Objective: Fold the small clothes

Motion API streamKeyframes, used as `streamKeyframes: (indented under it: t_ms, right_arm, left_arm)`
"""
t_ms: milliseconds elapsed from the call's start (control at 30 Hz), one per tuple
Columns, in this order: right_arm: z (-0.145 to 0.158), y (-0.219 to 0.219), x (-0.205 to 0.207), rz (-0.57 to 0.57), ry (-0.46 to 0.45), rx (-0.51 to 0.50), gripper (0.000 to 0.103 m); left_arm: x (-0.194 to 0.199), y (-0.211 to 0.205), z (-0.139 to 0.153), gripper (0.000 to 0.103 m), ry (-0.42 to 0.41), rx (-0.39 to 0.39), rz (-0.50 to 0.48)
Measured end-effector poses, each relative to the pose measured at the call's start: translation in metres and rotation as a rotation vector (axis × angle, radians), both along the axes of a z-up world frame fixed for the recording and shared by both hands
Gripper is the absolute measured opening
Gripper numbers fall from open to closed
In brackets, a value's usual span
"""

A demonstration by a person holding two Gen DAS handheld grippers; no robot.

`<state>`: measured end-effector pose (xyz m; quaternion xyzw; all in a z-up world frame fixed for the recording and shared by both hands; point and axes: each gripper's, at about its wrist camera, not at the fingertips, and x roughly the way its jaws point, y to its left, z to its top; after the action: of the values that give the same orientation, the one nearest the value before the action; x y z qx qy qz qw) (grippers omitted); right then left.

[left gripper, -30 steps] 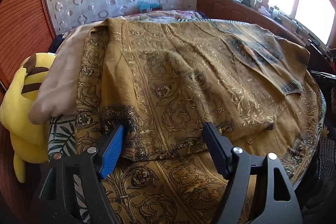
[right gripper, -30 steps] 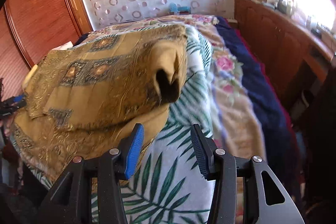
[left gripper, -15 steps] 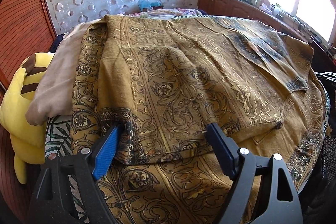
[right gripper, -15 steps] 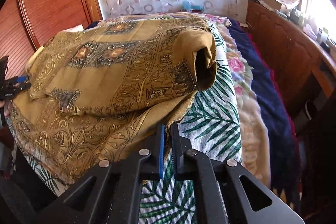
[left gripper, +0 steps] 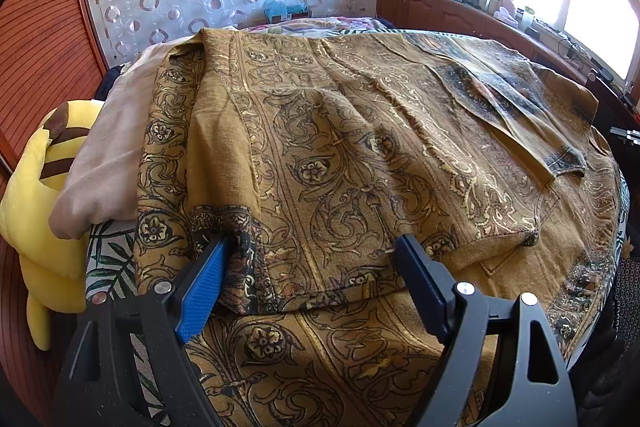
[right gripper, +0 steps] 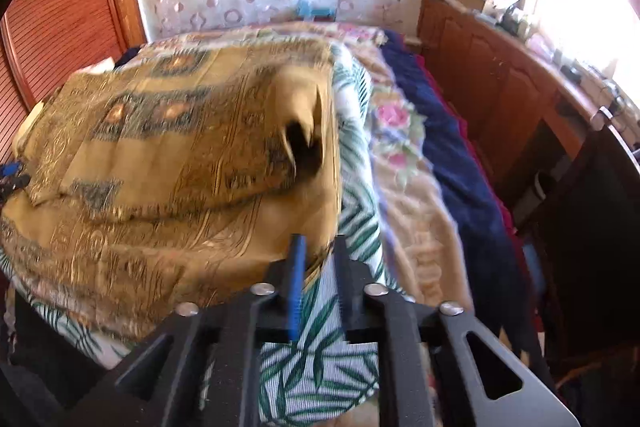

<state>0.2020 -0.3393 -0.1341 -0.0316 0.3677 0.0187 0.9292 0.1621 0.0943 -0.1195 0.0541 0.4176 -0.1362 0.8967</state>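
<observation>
A mustard-gold patterned garment [left gripper: 340,155] lies spread over the bed, one part folded over the lower layer. My left gripper [left gripper: 312,267] is open, its blue pads [left gripper: 202,291] straddling the hem of the folded part, which lies between them. In the right wrist view the same garment [right gripper: 180,155] shows with an open sleeve end [right gripper: 304,143]. My right gripper [right gripper: 318,259] has its jaws a little apart at the garment's near corner. The view is blurred and I cannot tell whether cloth is gripped.
A yellow plush toy [left gripper: 36,203] and a beige pillow [left gripper: 108,155] lie at the left. The leaf-print sheet [right gripper: 320,359], floral blanket [right gripper: 404,155] and navy cover [right gripper: 452,155] lie right of the garment. Wooden cabinets [right gripper: 496,83] line the window side.
The right gripper closed from wide open to nearly shut at the garment's corner, then parted slightly while moving, blurring the view. The left gripper stayed open and edged in on the folded hem.
</observation>
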Motion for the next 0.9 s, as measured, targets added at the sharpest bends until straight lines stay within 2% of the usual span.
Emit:
streamKeyframes:
  t_ms: [67,100,200,400,433,467,500,533,700,800,900]
  right_arm:
    - [0.008,0.006,0.001,0.003,-0.035,0.018,0.05]
    - [0.011,0.008,0.005,0.01,-0.054,0.029,0.052]
    - [0.01,0.014,0.019,0.026,-0.073,0.06,0.052]
    - [-0.009,0.019,0.058,-0.056,-0.057,0.06,0.052]
    - [-0.013,0.021,0.062,-0.053,-0.054,0.072,0.046]
    - [-0.017,0.025,0.067,-0.035,-0.056,0.091,0.025]
    - [-0.02,0.027,0.069,-0.02,-0.056,0.102,0.016]
    - [-0.022,0.029,0.071,-0.019,-0.055,0.099,0.014]
    - [-0.027,0.018,0.07,-0.027,-0.035,0.147,0.014]
    - [-0.031,0.007,0.076,-0.028,0.005,0.208,0.014]
    - [-0.03,0.003,0.077,-0.029,0.005,0.214,0.014]
  left_arm:
    - [0.0,0.0,0.0,0.083,0.0,0.0,0.0]
    - [0.0,0.0,0.0,0.083,0.0,0.0,0.0]
    - [0.0,0.0,0.0,0.083,0.0,0.0,0.0]
    - [0.0,0.0,0.0,0.084,0.0,-0.001,0.001]
    - [0.0,0.0,0.0,0.084,0.0,-0.001,0.001]
    - [0.001,0.001,0.0,0.084,0.0,-0.001,0.001]
    - [0.001,0.001,0.0,0.084,0.001,-0.004,0.001]
    - [0.0,0.001,0.0,0.084,0.001,-0.004,0.001]
    - [-0.003,0.002,0.002,0.084,0.011,0.001,0.011]
    - [-0.013,0.011,0.011,0.082,-0.006,-0.038,0.028]
    - [-0.024,0.023,0.025,0.072,-0.053,-0.071,0.072]
